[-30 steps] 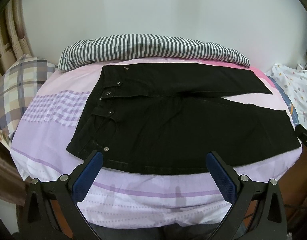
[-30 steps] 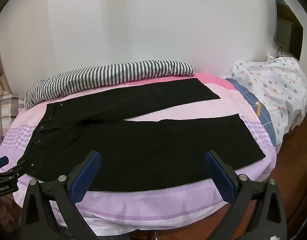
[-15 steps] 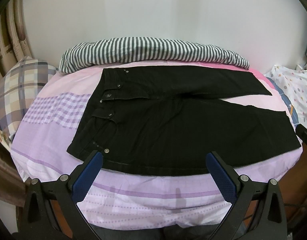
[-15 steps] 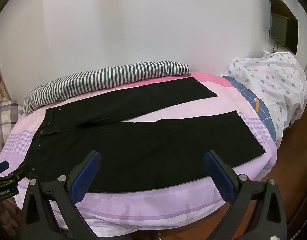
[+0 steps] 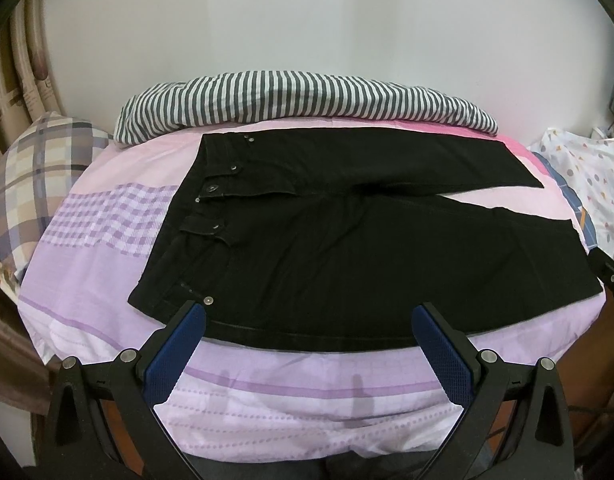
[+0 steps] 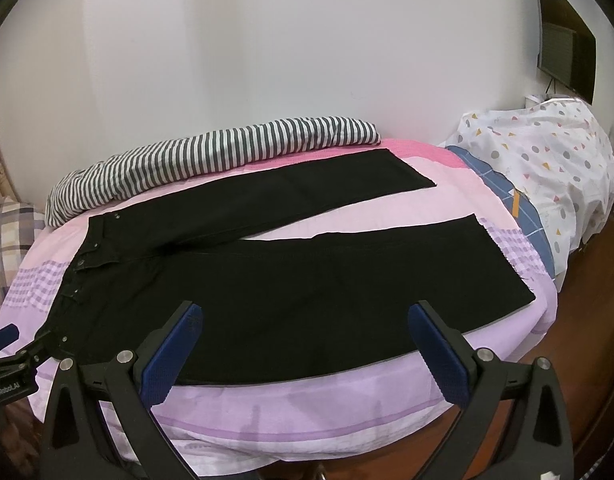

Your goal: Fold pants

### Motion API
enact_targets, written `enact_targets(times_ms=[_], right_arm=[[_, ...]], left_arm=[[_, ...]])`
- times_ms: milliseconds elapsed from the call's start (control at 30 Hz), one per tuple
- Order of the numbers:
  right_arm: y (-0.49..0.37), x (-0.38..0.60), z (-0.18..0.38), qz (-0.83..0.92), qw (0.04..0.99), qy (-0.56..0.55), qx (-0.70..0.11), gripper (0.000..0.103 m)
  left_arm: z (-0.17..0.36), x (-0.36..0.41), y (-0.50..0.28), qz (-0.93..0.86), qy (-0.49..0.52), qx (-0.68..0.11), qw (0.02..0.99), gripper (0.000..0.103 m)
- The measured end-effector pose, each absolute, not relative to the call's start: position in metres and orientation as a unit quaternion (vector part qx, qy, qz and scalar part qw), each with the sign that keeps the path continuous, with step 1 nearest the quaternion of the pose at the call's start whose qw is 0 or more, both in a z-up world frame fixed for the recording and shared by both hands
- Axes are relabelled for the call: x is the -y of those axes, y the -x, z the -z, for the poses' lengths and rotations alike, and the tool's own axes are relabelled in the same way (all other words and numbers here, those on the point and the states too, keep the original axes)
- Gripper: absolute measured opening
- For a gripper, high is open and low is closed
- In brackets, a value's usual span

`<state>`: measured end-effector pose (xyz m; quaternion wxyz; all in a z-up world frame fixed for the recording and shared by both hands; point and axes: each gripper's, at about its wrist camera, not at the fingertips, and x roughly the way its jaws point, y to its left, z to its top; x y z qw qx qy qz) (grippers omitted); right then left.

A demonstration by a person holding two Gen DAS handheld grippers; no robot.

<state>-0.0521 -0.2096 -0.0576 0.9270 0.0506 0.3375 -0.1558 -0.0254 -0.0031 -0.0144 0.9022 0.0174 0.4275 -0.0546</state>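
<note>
Black pants [image 5: 347,240] lie flat on a bed with a purple and pink sheet [image 5: 107,216], waistband to the left, both legs spread toward the right. My left gripper [image 5: 309,312] hangs open over the near edge of the pants by the waist and hip, nothing between its blue pads. In the right wrist view the pants [image 6: 307,288] stretch from the waistband at left to the leg hems at right. My right gripper [image 6: 307,310] is open above the near leg's front edge, holding nothing. The left gripper's tip [image 6: 11,352] shows at the far left.
A striped grey and white blanket [image 5: 299,100] lies rolled along the wall behind the pants. A plaid pillow [image 5: 31,176] sits at the left end of the bed, a dotted white quilt [image 6: 547,168] at the right end. A wall-mounted screen [image 6: 567,56] hangs at the upper right. Wooden floor [image 6: 587,360] borders the bed.
Both grippers have shifted slightly, so the bed sits a little differently in view; the right view has turned a bit left. The pants have not moved. Both grippers stay open.
</note>
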Motion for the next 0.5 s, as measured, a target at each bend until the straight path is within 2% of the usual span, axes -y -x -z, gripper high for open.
enact_targets(times_ms=[500], right_arm=[[0.0421,0.2093,0.0638,0.157,0.924,-0.053,-0.344,0.102]], left_arm=[[0.0210,0.0018,0.0194,0.055,-0.016,-0.432,0.900,0.102]])
